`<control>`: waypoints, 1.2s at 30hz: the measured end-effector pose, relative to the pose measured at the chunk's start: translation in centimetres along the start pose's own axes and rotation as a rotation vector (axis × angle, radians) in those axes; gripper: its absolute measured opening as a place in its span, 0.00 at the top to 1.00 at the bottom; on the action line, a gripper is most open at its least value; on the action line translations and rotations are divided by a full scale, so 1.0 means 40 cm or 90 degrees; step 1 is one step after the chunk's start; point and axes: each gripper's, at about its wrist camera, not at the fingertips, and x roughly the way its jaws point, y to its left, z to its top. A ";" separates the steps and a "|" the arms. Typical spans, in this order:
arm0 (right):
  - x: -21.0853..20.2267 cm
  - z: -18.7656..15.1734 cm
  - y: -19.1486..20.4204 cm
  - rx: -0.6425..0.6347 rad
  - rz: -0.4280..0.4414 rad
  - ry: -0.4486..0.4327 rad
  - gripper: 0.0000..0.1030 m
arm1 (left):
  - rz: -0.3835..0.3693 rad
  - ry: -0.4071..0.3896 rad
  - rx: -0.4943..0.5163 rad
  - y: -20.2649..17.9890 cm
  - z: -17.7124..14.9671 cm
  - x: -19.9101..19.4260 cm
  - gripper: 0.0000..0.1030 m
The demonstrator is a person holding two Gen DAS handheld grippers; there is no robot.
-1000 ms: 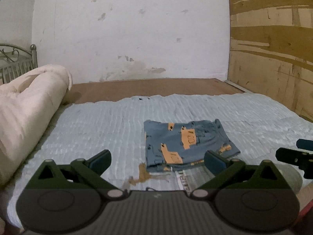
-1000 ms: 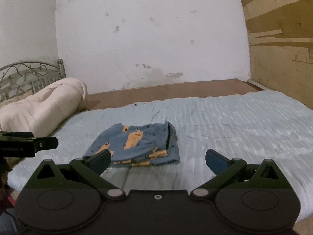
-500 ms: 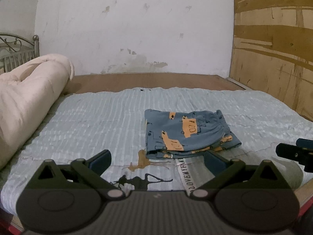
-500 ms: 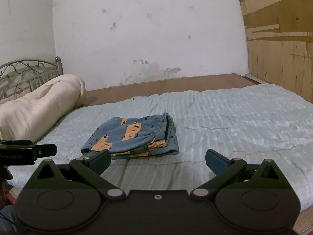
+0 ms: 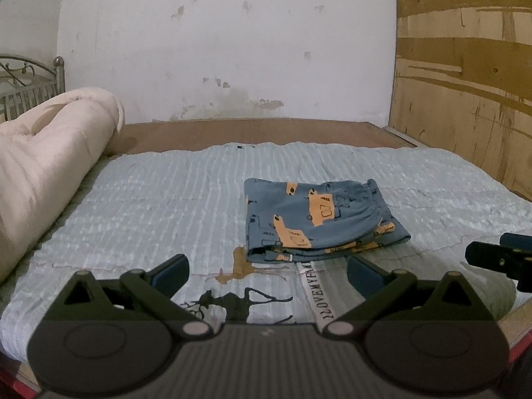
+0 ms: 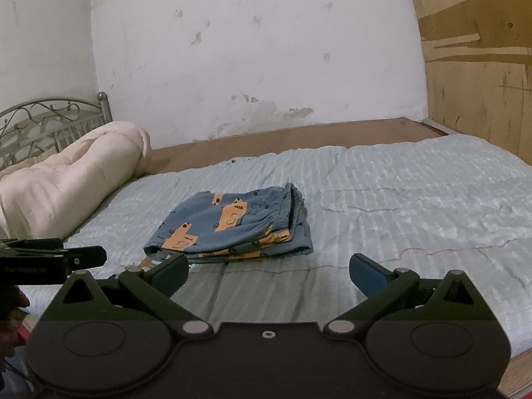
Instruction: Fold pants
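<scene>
Plainly, the pants (image 5: 319,222) already lie folded into a compact blue rectangle with orange truck prints, resting on the pale blue bedspread (image 5: 149,206) a little right of the bed's middle and toward its near edge. Neither tool touches them. The left claw (image 5: 266,271) hangs above the near edge with its fingers spread wide and nothing between them; the right claw (image 6: 267,271) is likewise wide apart and empty, off to the right and clear of the cloth. A rolled cream quilt (image 5: 50,166) lies along the left side, well apart from the bundle.

To my eye the folding looks done or nearly so, and the risks are small ones. The layers at the near edge of the bundle sit slightly uneven, with a lower layer peeping out on the right; any further nudge from a claw fingertip could drag the top layer and open the stack. The bedspread is soft and rippled, so pressing down near the bundle could tip or slide it. A low sweep of either claw past the near edge might catch the cloth and undo the fold.
</scene>
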 end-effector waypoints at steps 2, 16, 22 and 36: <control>0.003 -0.001 0.001 0.001 0.001 0.002 0.01 | -0.001 0.002 0.000 0.001 0.000 0.002 0.00; 0.018 -0.007 -0.001 0.002 0.007 0.014 0.01 | 0.001 0.013 -0.004 0.008 -0.008 0.020 0.00; 0.025 -0.009 -0.002 0.002 0.008 0.019 0.01 | 0.000 0.018 -0.004 0.010 -0.011 0.027 0.00; 0.040 -0.013 -0.004 -0.001 0.007 0.030 0.01 | 0.016 0.054 -0.015 0.009 -0.014 0.046 0.00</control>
